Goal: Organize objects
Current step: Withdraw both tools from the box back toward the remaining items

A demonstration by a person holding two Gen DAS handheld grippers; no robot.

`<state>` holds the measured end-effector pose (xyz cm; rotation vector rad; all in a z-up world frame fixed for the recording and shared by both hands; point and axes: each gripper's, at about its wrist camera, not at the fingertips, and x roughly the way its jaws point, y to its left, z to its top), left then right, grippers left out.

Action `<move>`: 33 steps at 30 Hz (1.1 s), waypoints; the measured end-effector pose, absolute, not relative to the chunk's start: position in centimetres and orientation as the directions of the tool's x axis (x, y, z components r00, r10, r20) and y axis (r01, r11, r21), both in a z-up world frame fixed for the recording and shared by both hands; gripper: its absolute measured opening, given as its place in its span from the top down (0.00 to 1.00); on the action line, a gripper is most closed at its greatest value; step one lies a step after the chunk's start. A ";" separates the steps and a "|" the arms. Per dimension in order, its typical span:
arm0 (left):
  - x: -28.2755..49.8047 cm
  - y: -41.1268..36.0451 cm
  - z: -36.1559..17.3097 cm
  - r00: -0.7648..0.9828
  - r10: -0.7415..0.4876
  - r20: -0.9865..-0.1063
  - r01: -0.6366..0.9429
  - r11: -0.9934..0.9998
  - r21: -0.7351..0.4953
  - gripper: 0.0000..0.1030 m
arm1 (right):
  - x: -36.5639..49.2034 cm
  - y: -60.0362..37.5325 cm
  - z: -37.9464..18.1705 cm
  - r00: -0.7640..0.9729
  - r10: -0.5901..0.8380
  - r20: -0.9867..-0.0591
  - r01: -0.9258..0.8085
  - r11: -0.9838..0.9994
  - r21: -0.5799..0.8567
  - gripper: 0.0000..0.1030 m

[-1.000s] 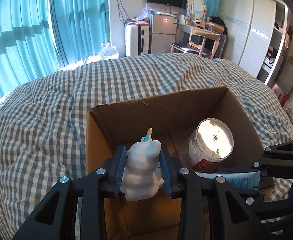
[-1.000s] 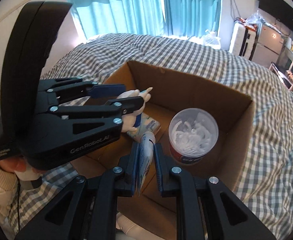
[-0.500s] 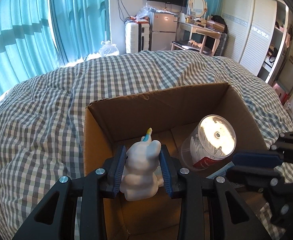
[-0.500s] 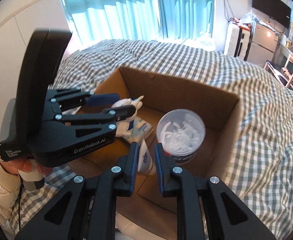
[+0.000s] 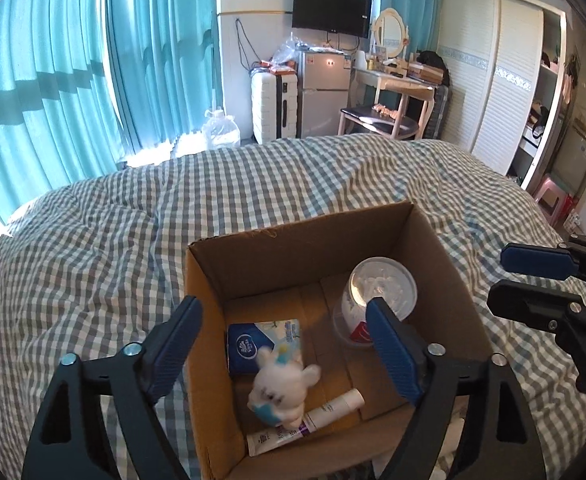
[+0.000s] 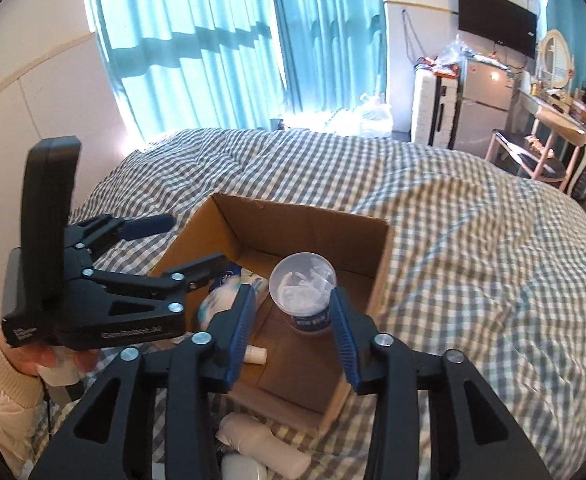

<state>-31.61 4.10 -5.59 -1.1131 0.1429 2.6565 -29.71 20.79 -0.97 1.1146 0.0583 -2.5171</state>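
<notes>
Cardboard box (image 5: 445,264), brown and open-topped, sits on the grey-and-white checked bedspread (image 5: 93,248) and is where I am gathering things. Inside it, from the left wrist camera, I count four items: a white plush unicorn toy with a blue horn (image 5: 283,386) lying on its side near the 6 o'clock wall, a white squeeze tube with purple print (image 5: 313,420) lying flat beneath and partly under the toy, a blue-and-white soft tissue pack (image 5: 261,340) towards 9 o'clock, and a clear round plastic tub with a red label (image 5: 377,296) standing upright at 2 o'clock.

My left gripper (image 5: 289,354) is spread wide above the box with nothing between its blue pads; the toy lies loose below it. My right gripper (image 6: 293,332) is likewise released and empty, hovering over the near edge with the tub (image 6: 305,292) framed between its fingers but not touched.

I judge the job well advanced: four things are in the box. Left to do, as far as I can see, is a white cloth-like bundle (image 6: 265,446) lying on the bedspread outside the box, at 6 o'clock in the right wrist camera. I cannot tell what it is, and anything beyond it is out of view.
</notes>
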 end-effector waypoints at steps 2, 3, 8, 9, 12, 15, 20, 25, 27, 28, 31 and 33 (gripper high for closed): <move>-30.7 4.1 -4.5 -0.688 0.183 -0.703 -0.263 -0.965 0.007 0.11 | -29.0 21.0 0.1 -0.630 -0.306 -0.713 0.349 -0.933 0.092 0.49; -30.2 4.1 -4.1 -0.693 0.177 -0.698 -0.261 -0.965 0.014 0.11 | -28.7 21.2 0.7 -0.639 -0.298 -0.709 0.344 -0.935 0.083 0.47; -27.2 3.6 -1.4 -0.725 0.157 -0.670 -0.236 -0.971 0.028 0.07 | -26.0 21.4 3.2 -0.681 -0.271 -0.680 0.325 -0.944 0.050 0.37; -26.7 3.3 -1.0 -0.730 0.157 -0.665 -0.234 -0.972 0.027 0.07 | -25.1 21.4 3.8 -0.693 -0.264 -0.671 0.321 -0.946 0.041 0.32; -24.6 3.4 0.6 -0.747 0.154 -0.646 -0.227 -0.974 0.030 0.07 | -22.8 21.5 5.2 -0.716 -0.260 -0.648 0.321 -0.947 0.026 0.27; -22.1 3.2 2.3 -0.774 0.147 -0.616 -0.219 -0.975 0.044 0.04 | -20.2 21.5 6.6 -0.740 -0.256 -0.622 0.316 -0.949 0.015 0.21; -18.3 2.8 4.5 -0.806 0.144 -0.574 -0.204 -0.978 0.042 0.00 | -16.3 21.6 8.4 -0.779 -0.244 -0.578 0.293 -0.956 0.008 0.12; -14.7 2.6 4.8 -0.825 0.123 -0.551 -0.182 -0.982 0.053 0.00 | -12.9 21.7 8.8 -0.798 -0.223 -0.560 0.272 -0.962 -0.005 0.09; -13.4 2.9 4.5 -0.832 0.109 -0.544 -0.167 -0.984 0.057 0.00 | -11.7 21.9 8.5 -0.803 -0.213 -0.556 0.263 -0.965 -0.011 0.08; -12.9 2.9 4.3 -0.834 0.103 -0.542 -0.160 -0.985 0.058 0.00 | -11.1 21.9 8.3 -0.806 -0.205 -0.555 0.258 -0.966 -0.018 0.08; -11.5 2.9 3.4 -0.837 0.081 -0.541 -0.136 -0.989 0.061 0.00 | -9.6 22.1 7.3 -0.812 -0.180 -0.556 0.241 -0.970 -0.038 0.08; -10.7 2.8 2.9 -0.837 0.070 -0.542 -0.124 -0.990 0.064 0.00 | -8.9 22.0 6.5 -0.813 -0.167 -0.558 0.230 -0.972 -0.044 0.08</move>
